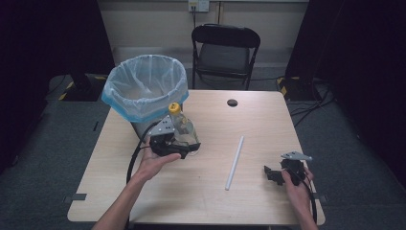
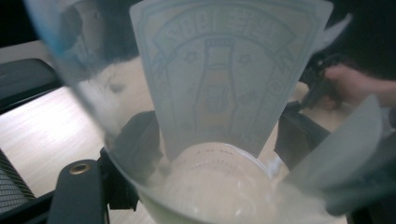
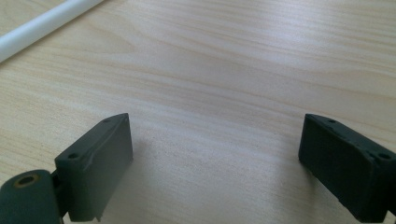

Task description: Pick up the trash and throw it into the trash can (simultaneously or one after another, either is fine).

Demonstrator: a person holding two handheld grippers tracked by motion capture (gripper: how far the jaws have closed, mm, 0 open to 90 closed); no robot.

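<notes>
A clear plastic bottle [image 1: 182, 127] with a yellow cap [image 1: 174, 108] is held in my left gripper [image 1: 179, 143], just in front of the bin. Up close in the left gripper view the bottle [image 2: 219, 116] sits between both jaws, its pale label facing the camera. My right gripper [image 1: 272, 173] rests low over the table's right front part, jaws wide apart. In the right gripper view the open gripper [image 3: 215, 163] has bare wood between its fingers. A white tube [image 1: 235, 162] lies on the table between the two hands, its end at the top left of the right gripper view [image 3: 42, 23].
A waste bin [image 1: 145, 86] lined with a light blue bag stands at the table's back left. A black folding chair [image 1: 225, 52] stands behind the table. The wooden table [image 1: 215, 201] has a cable hole [image 1: 232, 102] near its far edge.
</notes>
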